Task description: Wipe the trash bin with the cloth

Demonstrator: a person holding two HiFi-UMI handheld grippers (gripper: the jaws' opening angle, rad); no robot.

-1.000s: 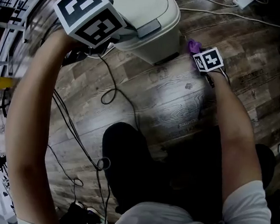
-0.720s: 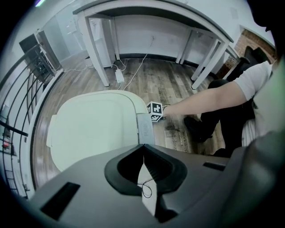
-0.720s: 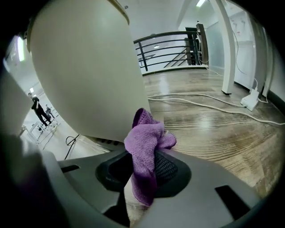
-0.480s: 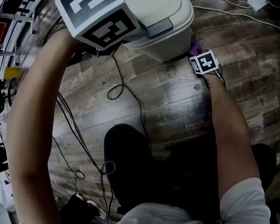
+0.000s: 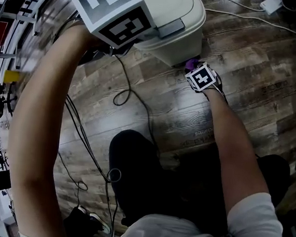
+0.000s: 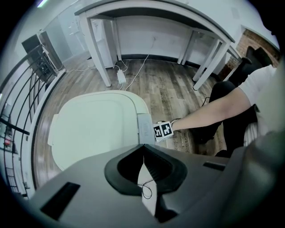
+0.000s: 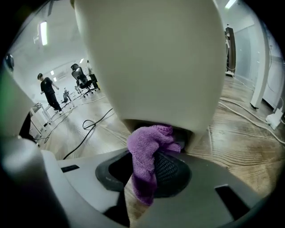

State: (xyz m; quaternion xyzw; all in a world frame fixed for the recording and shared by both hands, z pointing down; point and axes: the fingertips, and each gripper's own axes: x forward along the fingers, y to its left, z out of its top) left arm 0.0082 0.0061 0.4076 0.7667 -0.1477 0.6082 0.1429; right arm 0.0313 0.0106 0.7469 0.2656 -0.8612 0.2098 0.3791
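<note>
Right claw [image 7: 147,176] slid left to the smooth, rounded plastic trash bin [image 7: 151,62] base, gripping the fuzzy purple cloth [image 7: 149,142] (all bunched); left claw [image 6: 143,171] clenched empty above.

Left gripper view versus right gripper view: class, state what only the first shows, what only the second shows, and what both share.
Only the left gripper view: the lid from above, white table legs, the person's forearm and the shut left claw. Only the right gripper view: the purple cloth gripped in the right claw, low against the trash bin. Both: that bin and the wood floor.
</note>
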